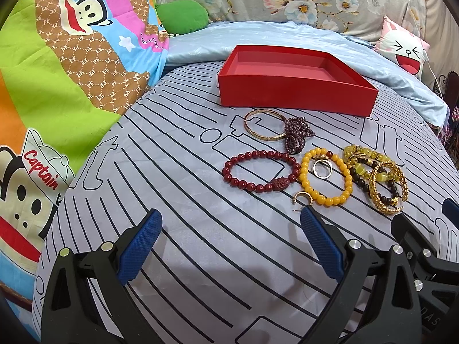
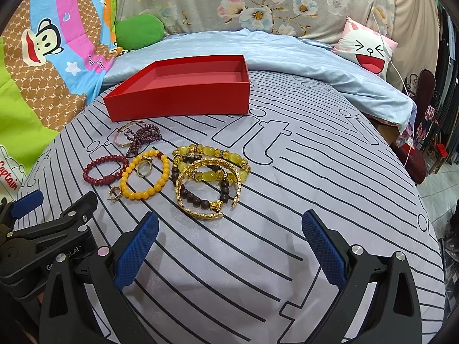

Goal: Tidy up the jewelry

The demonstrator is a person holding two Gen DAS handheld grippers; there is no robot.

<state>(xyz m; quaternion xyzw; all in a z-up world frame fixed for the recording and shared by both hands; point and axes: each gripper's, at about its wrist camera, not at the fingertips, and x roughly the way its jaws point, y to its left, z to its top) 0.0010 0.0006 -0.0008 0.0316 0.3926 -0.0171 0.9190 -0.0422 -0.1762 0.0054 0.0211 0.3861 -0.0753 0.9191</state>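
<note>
With both the left hand-held gripper and right hand-held gripper spread wide and empty, the overlapping bracelets lying on the bed near the red box could snag together when lifted.

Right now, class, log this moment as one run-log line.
stage: start | left gripper: jaws open | right gripper: jaws open | red box: empty | jewelry: all on bedsheet
</note>
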